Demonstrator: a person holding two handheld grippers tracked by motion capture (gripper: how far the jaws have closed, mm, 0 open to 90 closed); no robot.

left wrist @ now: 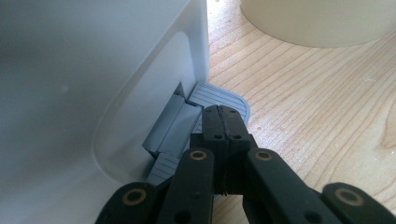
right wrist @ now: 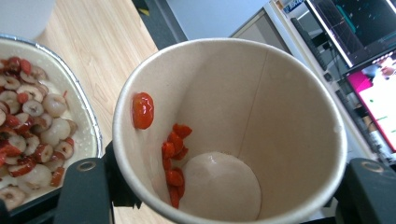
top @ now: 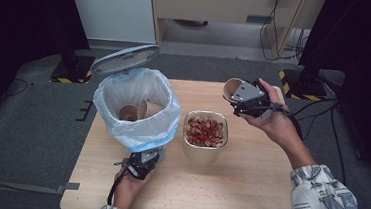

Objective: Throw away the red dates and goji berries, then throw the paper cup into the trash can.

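The right gripper (top: 246,100) clamps a paper cup (right wrist: 229,130) with red bits stuck inside, upper right of the tray (top: 205,131) of sliced fruit. The left gripper (left wrist: 223,122), jaws closed, presses the bin's pedal (left wrist: 219,95); cups lie in the open bin (top: 135,105).

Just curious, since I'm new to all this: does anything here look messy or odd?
Slightly. The paper cup in the right hand-held gripper is tipped sideways, with red fruit bits stuck to its inner wall. Small crumbs dot the table.

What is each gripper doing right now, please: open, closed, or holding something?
Left gripper: closed, holding nothing, tips pressed on the bin's grey pedal.
Right gripper: closed on a paper cup with some red bits left inside.
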